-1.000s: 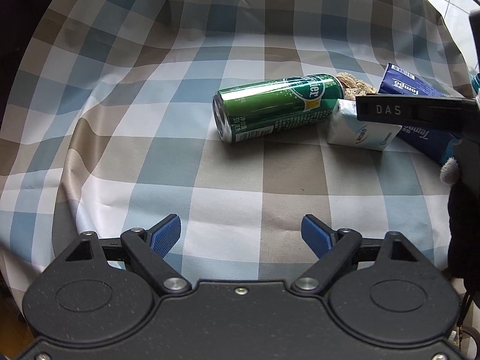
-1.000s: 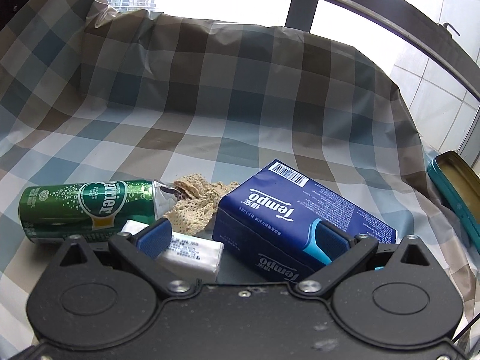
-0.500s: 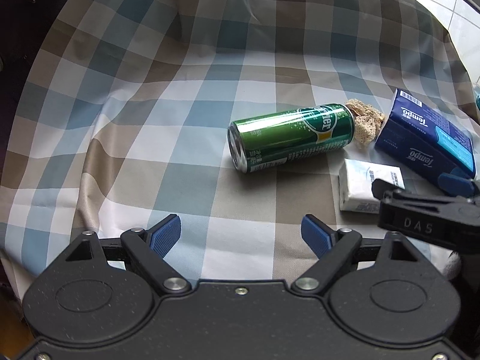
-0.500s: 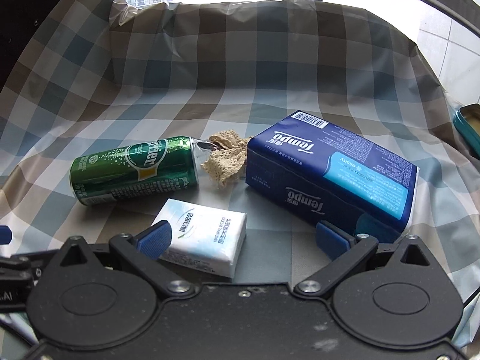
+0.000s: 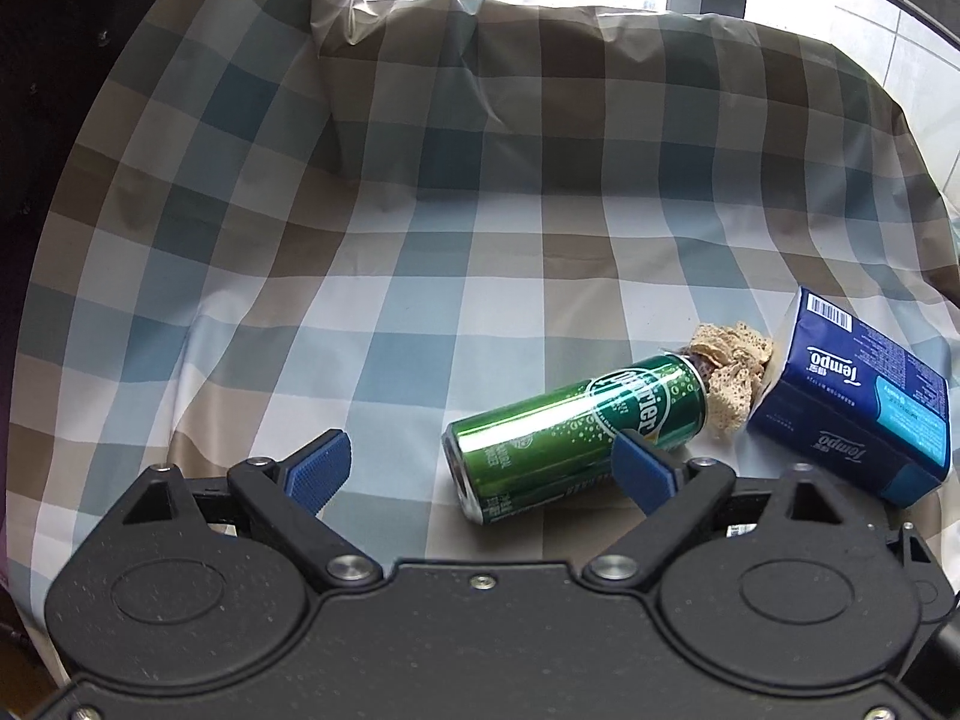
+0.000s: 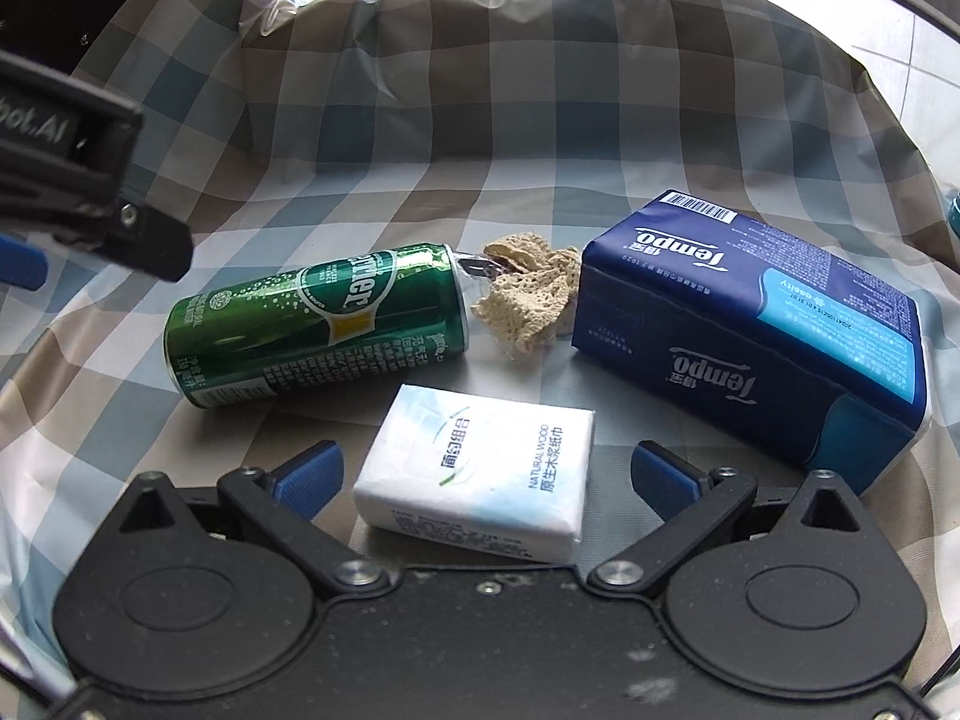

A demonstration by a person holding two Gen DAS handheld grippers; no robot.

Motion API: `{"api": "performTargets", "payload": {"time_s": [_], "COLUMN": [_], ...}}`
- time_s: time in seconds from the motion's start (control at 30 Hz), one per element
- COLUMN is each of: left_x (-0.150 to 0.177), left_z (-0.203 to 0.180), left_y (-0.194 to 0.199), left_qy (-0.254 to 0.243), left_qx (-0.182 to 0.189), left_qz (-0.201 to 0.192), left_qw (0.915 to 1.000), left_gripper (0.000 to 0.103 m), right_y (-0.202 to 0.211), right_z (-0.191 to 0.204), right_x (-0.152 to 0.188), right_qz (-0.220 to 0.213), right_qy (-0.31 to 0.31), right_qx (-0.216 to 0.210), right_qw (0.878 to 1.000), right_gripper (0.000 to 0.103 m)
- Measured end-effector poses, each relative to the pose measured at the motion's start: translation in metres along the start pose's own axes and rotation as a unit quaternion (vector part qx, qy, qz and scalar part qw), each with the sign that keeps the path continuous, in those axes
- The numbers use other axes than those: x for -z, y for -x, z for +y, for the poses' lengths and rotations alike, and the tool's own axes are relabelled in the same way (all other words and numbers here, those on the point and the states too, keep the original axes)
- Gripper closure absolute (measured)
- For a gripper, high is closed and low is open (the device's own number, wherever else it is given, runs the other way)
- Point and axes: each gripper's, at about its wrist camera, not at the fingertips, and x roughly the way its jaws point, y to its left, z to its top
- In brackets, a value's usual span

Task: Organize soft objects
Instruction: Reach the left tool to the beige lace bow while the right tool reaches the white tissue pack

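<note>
White tissue pack [image 6: 480,474] lies between the wide-apart pads of the right gripper [image 6: 486,471], seemingly untouched.

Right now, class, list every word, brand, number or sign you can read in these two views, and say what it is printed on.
"Perrier": green can, lying on its side.
"Tempo": blue tissue pack, printed twice; its barcode digits are too small to read.
"NATURAL WOOD": small white tissue pack, beside Chinese characters too small to read surely.
"bot.AI": cut-off lettering on the left gripper's body.
Fine print on the can: unreadable.
</note>
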Motion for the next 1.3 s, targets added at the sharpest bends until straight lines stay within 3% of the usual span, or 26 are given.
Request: {"api": "performTargets", "payload": {"time_s": [0.2,0.3,0.37,0.5,0.67,0.87,1.1,1.3], "left_x": [-0.019,-0.025,-0.027,-0.029,-0.029,-0.033,-0.034,-0.041], "left_z": [-0.027,-0.042,-0.054,-0.075,-0.096,-0.107,-0.127,-0.132], "left_y": [-0.014,-0.023,-0.028,-0.032,-0.050,-0.070,-0.092,-0.109], "left_qy": [-0.072,-0.121,-0.161,-0.241,-0.315,-0.336,-0.370,-0.359], "left_qx": [0.017,0.033,0.040,0.073,0.089,0.117,0.109,0.087], "left_qz": [-0.001,0.001,-0.002,-0.015,0.000,0.031,0.063,0.082], "left_qw": [0.9973,0.9920,0.9861,0.9677,0.9448,0.9340,0.9204,0.9255], "left_gripper": [0.012,0.012,0.013,0.013,0.014,0.017,0.018,0.018], "right_y": [-0.010,-0.014,-0.013,-0.014,-0.013,-0.010,-0.009,-0.010], "right_z": [0.004,-0.003,-0.007,-0.013,-0.016,-0.017,-0.021,-0.024], "right_x": [0.003,0.003,0.003,0.003,0.004,0.005,0.004,0.004], "right_qz": [0.003,0.007,0.002,0.001,-0.001,0.002,0.007,0.009], "right_qy": [0.001,0.004,0.005,0.002,0.004,0.000,-0.010,-0.013], "right_qx": [0.014,0.019,0.024,0.020,0.016,0.015,0.004,-0.002], "right_qw": [1.000,1.000,1.000,1.000,1.000,1.000,1.000,1.000], "right_gripper": [0.002,0.015,0.023,0.024,0.024,0.022,0.020,0.018]}}
